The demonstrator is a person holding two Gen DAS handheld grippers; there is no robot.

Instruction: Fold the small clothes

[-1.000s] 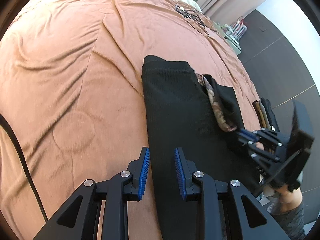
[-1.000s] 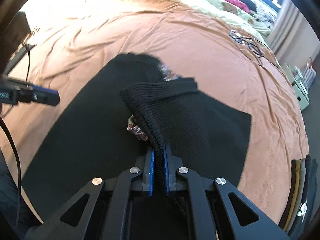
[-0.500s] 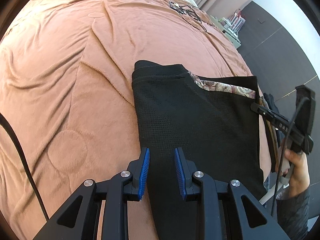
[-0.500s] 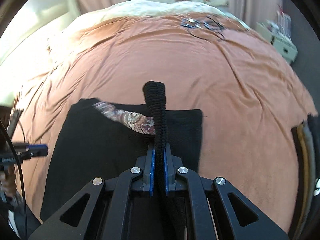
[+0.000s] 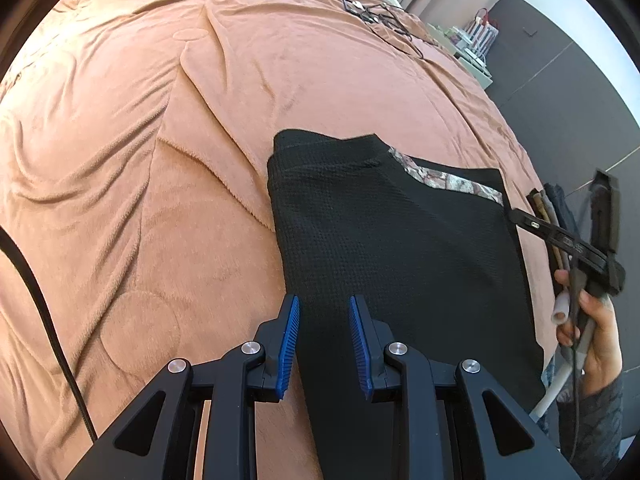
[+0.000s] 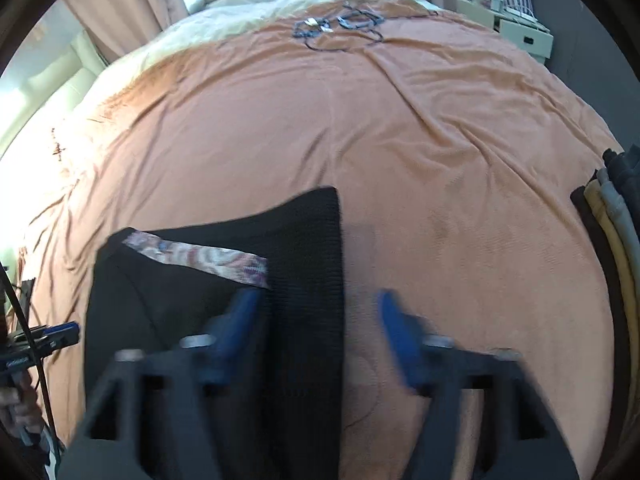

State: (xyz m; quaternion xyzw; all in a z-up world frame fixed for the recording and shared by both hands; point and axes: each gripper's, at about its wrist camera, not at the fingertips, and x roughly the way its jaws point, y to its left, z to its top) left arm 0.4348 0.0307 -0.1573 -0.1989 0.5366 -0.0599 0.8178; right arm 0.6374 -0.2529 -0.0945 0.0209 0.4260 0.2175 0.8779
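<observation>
Up close, right gripper (image 6: 316, 320): jaws opening, blurred, blue pads clear of the cloth on both sides. Folded edge of the black garment (image 6: 304, 280) lies between them, flat on the orange bedspread (image 6: 420, 140), its right edge running straight away from the gripper. A patterned strip (image 6: 200, 256) shows across the garment toward the left.

Left gripper (image 5: 323, 344): jaws partly open, nothing pinched; they straddle the garment's left edge (image 5: 384, 248) at the near end, over the cloth. Whether the pads touch the fabric, cannot tell.

Farther out: a stack of folded clothes (image 6: 608, 216) at the bed's right edge, well apart. A tangle of cables (image 6: 340, 26) lies at the far end of the bedspread. A person's hand (image 5: 592, 328) holds the right gripper's handle beyond the garment's right side.
</observation>
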